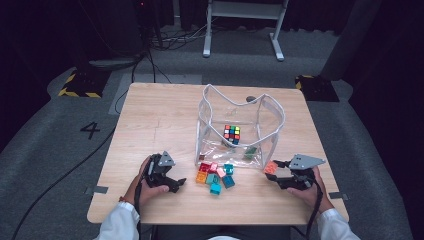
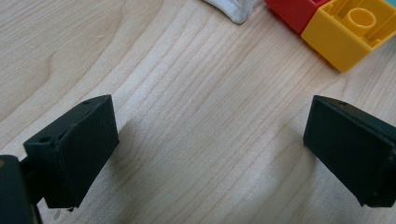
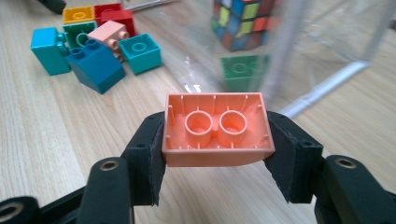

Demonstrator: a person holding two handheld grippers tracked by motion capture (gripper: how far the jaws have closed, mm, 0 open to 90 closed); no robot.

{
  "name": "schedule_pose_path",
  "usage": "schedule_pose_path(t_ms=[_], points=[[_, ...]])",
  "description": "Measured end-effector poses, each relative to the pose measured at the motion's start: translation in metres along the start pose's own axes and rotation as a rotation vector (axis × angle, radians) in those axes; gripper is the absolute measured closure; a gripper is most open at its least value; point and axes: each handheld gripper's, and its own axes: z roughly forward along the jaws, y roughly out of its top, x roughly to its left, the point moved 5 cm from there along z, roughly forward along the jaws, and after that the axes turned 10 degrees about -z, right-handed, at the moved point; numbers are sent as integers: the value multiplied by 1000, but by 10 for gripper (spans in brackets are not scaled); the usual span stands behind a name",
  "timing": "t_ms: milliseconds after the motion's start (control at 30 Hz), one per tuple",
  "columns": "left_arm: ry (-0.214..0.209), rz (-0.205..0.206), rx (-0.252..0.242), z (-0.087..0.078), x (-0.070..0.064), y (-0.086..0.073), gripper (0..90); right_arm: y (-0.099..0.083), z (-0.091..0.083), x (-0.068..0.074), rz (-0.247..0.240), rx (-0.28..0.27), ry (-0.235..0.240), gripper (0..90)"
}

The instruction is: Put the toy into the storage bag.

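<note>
Wooden counter, sorting under way: one brick gripped, most still outside the bag.
Right claw (image 3: 217, 140) is clamped on an orange brick (image 3: 217, 128) beside the clear bag (image 1: 272, 117); left claw (image 2: 210, 144) gapes empty; a brick pile (image 1: 216, 175) waits, Rubik's cube (image 1: 231, 134) and green brick (image 3: 240, 70) inside.

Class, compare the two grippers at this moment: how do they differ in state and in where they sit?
The right gripper is shut on an orange brick, underside showing; the left gripper is open and holds nothing. The right sits beside the clear bag, the left beside the loose bricks. Both have black jaws.
</note>
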Motion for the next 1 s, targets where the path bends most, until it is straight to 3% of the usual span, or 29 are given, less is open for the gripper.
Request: schedule_pose_path(t_ms=[233,400,433,700,1000], points=[[-8,1,5,0,0,0,33,-6,-20,-23,37,3,-61,432],[-2,13,2,0,1,1,33,-1,-31,-43,79,-18,-96,432],[-2,8,3,0,1,0,33,8,-39,-53,77,-32,-126,432],[-3,9,4,0,1,0,33,54,-66,-91,42,-53,-209,432],[-9,-1,9,0,0,0,33,100,-80,-122,43,-101,-223,432]])
